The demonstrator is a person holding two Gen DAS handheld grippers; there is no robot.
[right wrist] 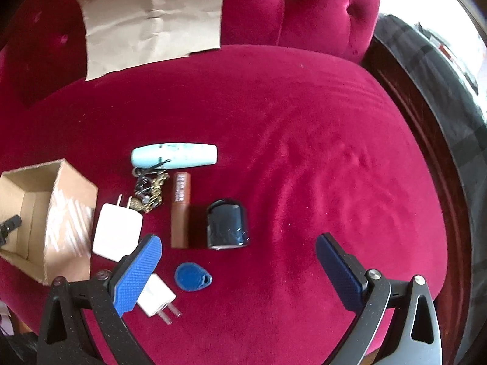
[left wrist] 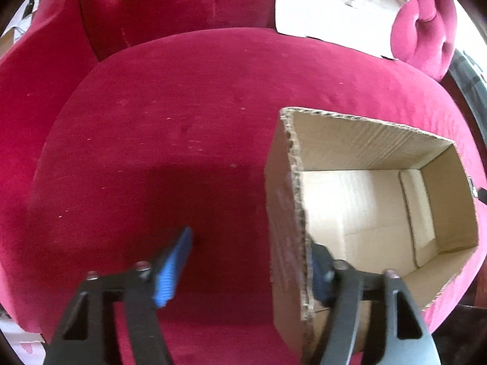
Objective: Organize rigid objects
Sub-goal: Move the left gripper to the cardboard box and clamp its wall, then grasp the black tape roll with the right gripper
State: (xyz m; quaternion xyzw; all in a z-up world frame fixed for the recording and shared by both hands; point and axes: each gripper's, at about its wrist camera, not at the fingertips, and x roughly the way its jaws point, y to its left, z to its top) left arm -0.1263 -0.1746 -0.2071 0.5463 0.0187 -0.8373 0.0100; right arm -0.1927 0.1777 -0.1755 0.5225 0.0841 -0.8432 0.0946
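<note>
An open, empty cardboard box point(left wrist: 380, 210) sits on the red velvet seat point(left wrist: 182, 137). My left gripper point(left wrist: 246, 258) is open and straddles the box's left wall, one finger inside, one outside. In the right wrist view the box point(right wrist: 70, 206) is at the left, with objects beside it: a pale blue tube point(right wrist: 175, 155), a keychain point(right wrist: 149, 191), a brown tube point(right wrist: 181, 210), a black jar point(right wrist: 226, 225), a large white charger point(right wrist: 117, 232), a small white charger point(right wrist: 156, 296) and a blue key fob point(right wrist: 193, 279). My right gripper point(right wrist: 240, 270) is open and empty above the fob.
A flat cardboard sheet point(right wrist: 152, 18) leans on the tufted backrest; it also shows in the left wrist view point(left wrist: 334, 6). The seat's dark wooden edge point(right wrist: 450, 197) runs down the right, with a dark plaid fabric point(right wrist: 456, 106) beyond.
</note>
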